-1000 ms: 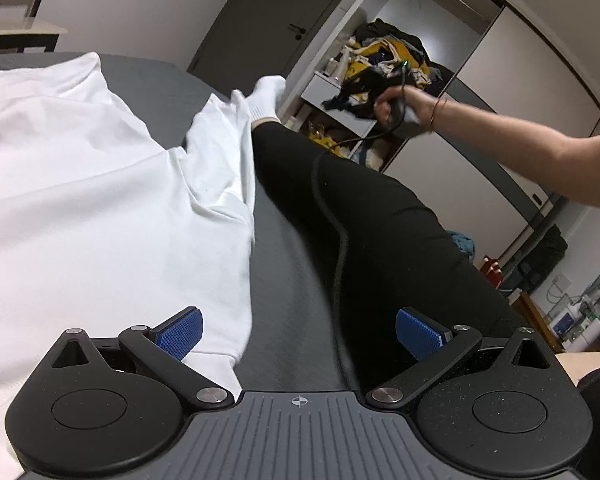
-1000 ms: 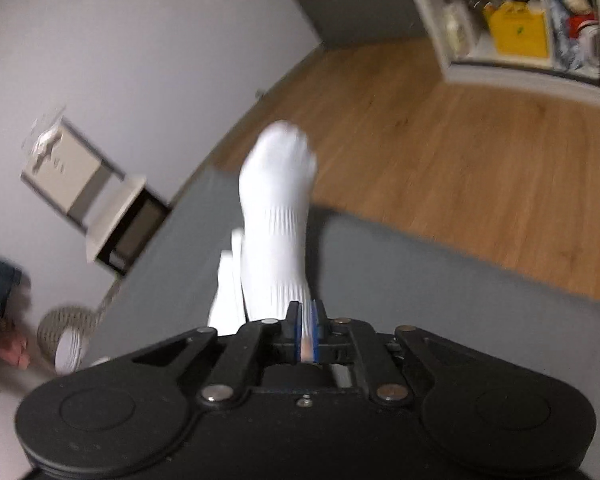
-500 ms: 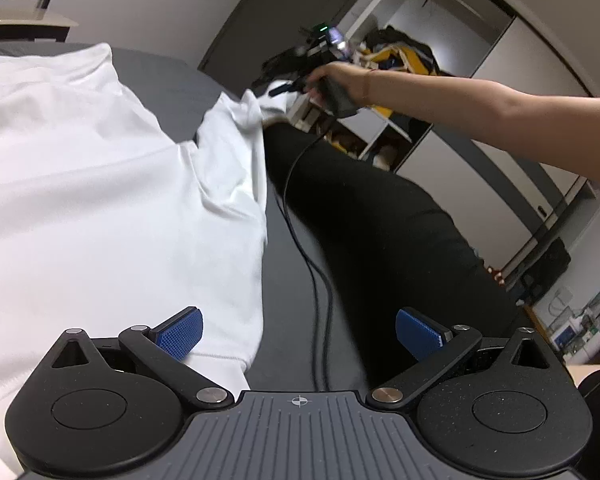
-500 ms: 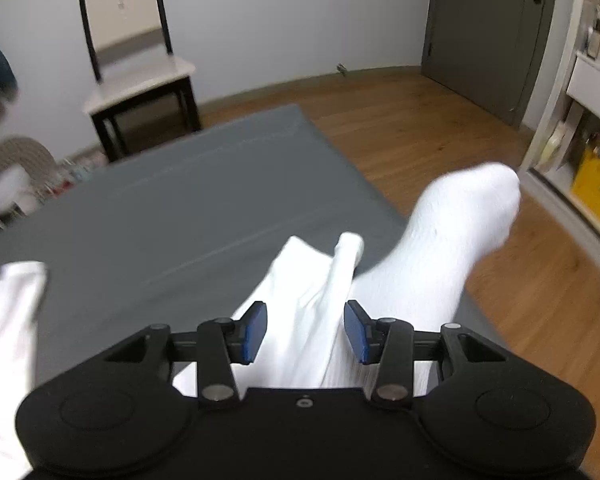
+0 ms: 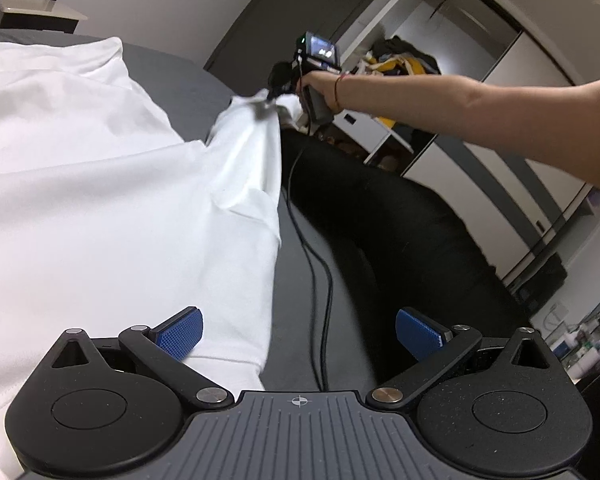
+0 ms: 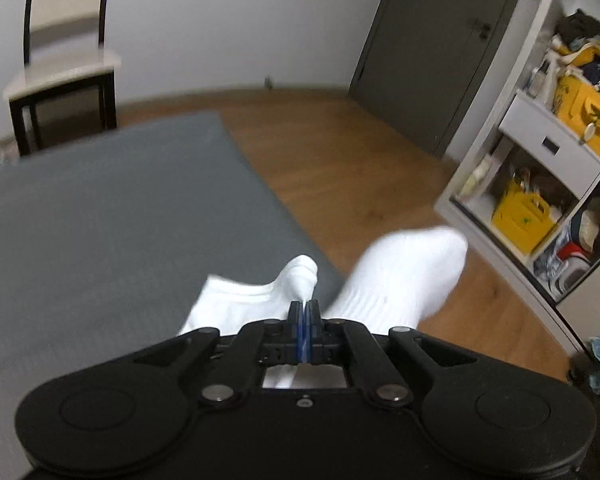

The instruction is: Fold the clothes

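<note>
- The left gripper (image 5: 298,332) hovers low over the bed (image 5: 300,280), its blue fingers (image 5: 180,330) spread wide apart with nothing between them
- The left finger sits over the near hem of the white T-shirt (image 5: 100,200), which lies spread across the left of the bed; the right finger is over the person's black-clad leg (image 5: 400,220)
- A black cable (image 5: 312,248) runs down the grey strip between shirt and leg
- The right gripper (image 6: 304,320), held at the far end of a bare arm (image 5: 480,116), has its fingers pressed together on the white cloth of the T-shirt's sleeve (image 6: 256,300), lifting it off the bed
- A foot in a white sock (image 6: 400,276) sits just right of that sleeve
- Beyond lie the wooden floor (image 6: 340,168), a chair (image 6: 60,80) far left, and open shelves (image 6: 540,160) at right
</note>
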Available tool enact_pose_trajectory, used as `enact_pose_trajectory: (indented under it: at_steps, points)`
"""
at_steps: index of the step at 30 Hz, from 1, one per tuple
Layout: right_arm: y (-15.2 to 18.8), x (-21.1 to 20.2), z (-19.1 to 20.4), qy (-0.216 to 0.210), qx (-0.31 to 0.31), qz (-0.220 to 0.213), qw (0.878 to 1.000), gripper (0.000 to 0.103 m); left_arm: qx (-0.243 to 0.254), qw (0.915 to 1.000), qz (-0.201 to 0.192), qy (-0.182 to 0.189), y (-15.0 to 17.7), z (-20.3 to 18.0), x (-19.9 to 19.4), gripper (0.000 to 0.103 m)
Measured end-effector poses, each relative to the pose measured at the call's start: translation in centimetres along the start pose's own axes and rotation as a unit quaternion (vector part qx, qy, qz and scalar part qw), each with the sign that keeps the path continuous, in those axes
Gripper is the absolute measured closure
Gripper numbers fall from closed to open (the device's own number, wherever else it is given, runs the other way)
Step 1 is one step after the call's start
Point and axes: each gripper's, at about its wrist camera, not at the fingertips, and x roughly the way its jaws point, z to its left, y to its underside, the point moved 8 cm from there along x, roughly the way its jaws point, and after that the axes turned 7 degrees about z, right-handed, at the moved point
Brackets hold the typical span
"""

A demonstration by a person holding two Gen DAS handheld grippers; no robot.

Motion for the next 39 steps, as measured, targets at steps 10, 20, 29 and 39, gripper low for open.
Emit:
enact_pose_trajectory:
  at_steps: [10, 20, 29, 39]
  points:
    - [-2.2, -8.6, 14.8, -0.255, -0.088, -0.057, 0.961, 0.057, 0.033, 0.9981, -0.048, -0.022, -1.3, -0.9, -0.9, 0.0]
    - [-0.2, -6.5, 30.1, -0.319, -0.221, 0.035, 0.921, 0.091, 0.049, 0.9957, -0.055, -0.055, -2.2, 0.4, 0.0, 0.0]
    - [-1.7, -7.0, 30.4, -0.384, -0.216, 0.022, 0.898, 0.09, 0.019, 0.998, -0.039, -0.047, -1.9, 1.3, 0.5, 0.0]
    - [0.7, -7.7, 37.3, -0.228, -0.355, -0.018, 0.907, 0.074, 0.019, 0.9985, -0.024, -0.044, -1.0, 0.8, 1.3, 0.0]
